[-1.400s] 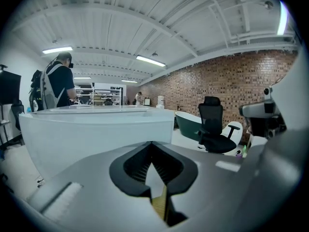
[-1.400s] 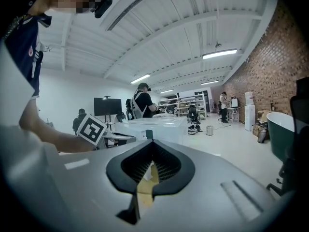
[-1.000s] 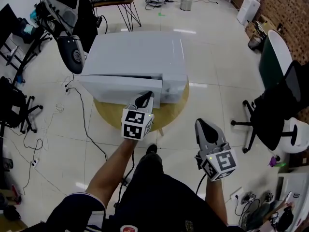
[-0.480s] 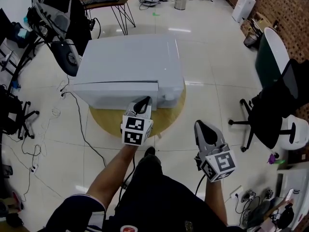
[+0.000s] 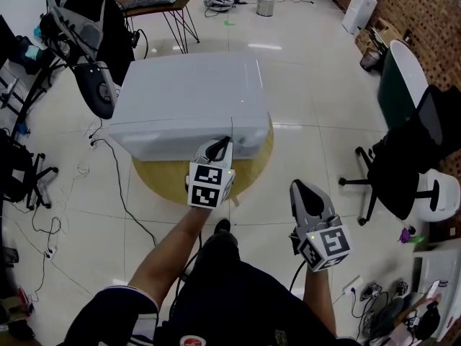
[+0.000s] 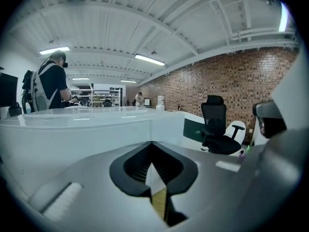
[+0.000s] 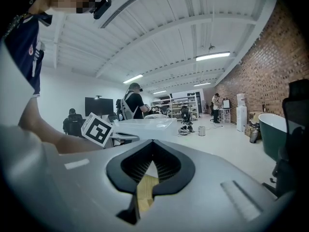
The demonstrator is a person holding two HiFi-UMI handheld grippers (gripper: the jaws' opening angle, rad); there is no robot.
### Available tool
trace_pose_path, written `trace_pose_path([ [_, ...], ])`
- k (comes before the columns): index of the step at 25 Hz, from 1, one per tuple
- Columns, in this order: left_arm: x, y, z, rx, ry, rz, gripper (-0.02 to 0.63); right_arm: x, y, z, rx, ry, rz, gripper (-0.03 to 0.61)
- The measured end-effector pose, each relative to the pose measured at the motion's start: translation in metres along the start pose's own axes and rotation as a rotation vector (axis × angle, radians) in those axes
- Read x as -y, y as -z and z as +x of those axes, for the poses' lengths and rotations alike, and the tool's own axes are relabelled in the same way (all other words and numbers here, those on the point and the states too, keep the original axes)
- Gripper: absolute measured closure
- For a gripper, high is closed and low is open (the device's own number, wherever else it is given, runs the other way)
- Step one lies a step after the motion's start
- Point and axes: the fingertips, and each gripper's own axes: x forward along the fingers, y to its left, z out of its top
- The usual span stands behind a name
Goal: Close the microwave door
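A white microwave (image 5: pixel 189 99) stands on a round wooden table (image 5: pixel 256 166), and its door (image 5: pixel 169 141) lies flush with the front. My left gripper (image 5: pixel 220 145) is shut with nothing in it, its tips against the lower right of the microwave's front. In the left gripper view the microwave (image 6: pixel 87 124) fills the space just beyond the left gripper (image 6: pixel 152 146). My right gripper (image 5: pixel 302 187) is shut and empty, held back near my body to the right of the table. The right gripper view shows the right gripper (image 7: pixel 152 145) with the microwave (image 7: pixel 145 125) farther off.
A black office chair (image 5: pixel 407 171) and a green-and-white tub (image 5: pixel 403 78) stand to the right. A person (image 5: pixel 86 6) with gear stands at the back left beside a low wooden table (image 5: pixel 162 2). Cables (image 5: pixel 108 171) trail across the tiled floor on the left.
The microwave door stood slightly ajar a second ago and now lies flush. My left gripper moved forward against the microwave's front. The right gripper has hardly moved.
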Motion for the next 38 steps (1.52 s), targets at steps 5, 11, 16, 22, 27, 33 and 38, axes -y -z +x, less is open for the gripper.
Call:
trace_pose_path([
  [5, 0.021, -0.009, -0.039, 0.033, 0.029, 0.011, 0.603, -0.015, -0.003, -0.017, 0.027, -0.038, -0.024, 0.577],
  [11, 0.049, -0.020, -0.118, 0.083, 0.100, -0.017, 0.603, -0.053, -0.013, -0.027, 0.058, -0.140, -0.068, 0.577],
  [16, 0.054, -0.026, -0.176, 0.121, 0.109, -0.050, 0.603, -0.103, -0.017, -0.025, 0.064, -0.246, -0.101, 0.577],
  [22, 0.037, -0.030, -0.233, 0.179, 0.108, -0.083, 0.603, -0.161, -0.025, -0.013, 0.086, -0.311, -0.141, 0.577],
  [27, 0.018, -0.025, -0.262, 0.175, 0.117, -0.090, 0.603, -0.192, -0.028, -0.001, 0.089, -0.313, -0.128, 0.577],
  [33, -0.011, -0.013, -0.279, 0.161, 0.146, -0.097, 0.603, -0.232, -0.034, 0.009, 0.103, -0.299, -0.134, 0.577],
  [38, -0.015, -0.017, -0.282, 0.169, 0.185, -0.071, 0.603, -0.244, -0.035, 0.011, 0.113, -0.272, -0.134, 0.577],
])
